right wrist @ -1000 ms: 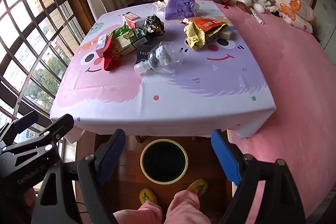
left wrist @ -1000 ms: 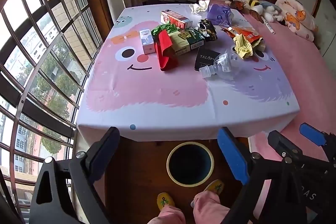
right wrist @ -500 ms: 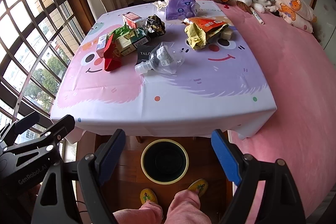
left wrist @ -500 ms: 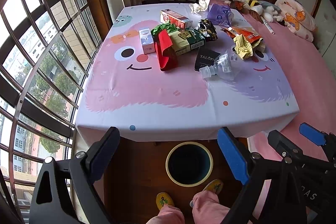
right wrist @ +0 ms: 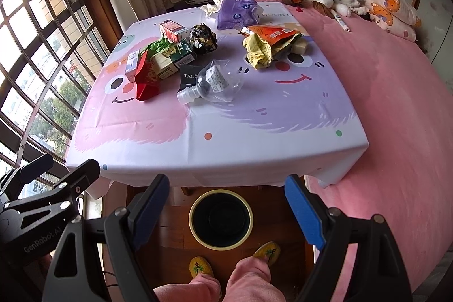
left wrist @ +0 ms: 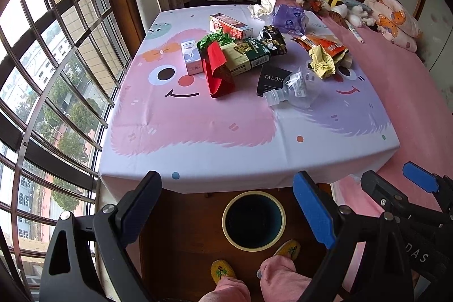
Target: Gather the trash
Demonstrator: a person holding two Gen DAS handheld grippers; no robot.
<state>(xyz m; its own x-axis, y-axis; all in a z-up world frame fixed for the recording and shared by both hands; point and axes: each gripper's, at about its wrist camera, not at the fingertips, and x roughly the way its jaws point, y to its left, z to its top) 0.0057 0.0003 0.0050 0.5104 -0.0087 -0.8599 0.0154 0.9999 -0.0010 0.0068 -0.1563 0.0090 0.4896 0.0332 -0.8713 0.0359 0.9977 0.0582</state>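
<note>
Trash lies on the far half of the table (left wrist: 198, 132): a crushed clear bottle (left wrist: 294, 89) (right wrist: 215, 82), a red wrapper (left wrist: 216, 70) (right wrist: 145, 75), a black box (left wrist: 271, 79), a green carton (left wrist: 246, 55), a yellow crumpled wrapper (left wrist: 322, 62) (right wrist: 259, 51) and a purple bag (right wrist: 236, 13). A dark round bin (left wrist: 253, 220) (right wrist: 220, 218) stands on the floor under the near table edge. My left gripper (left wrist: 226, 205) and right gripper (right wrist: 226, 205) both hang open and empty above the bin, short of the table.
A barred window (left wrist: 42, 75) runs along the left. A pink bed (right wrist: 396, 104) with pillows and soft toys flanks the table on the right. A person's pink trouser legs and yellow slippers (right wrist: 201, 268) stand by the bin.
Both views have shifted slightly; the table and bin sit a touch lower and closer. Nothing on the table has moved and both grippers stay open.
</note>
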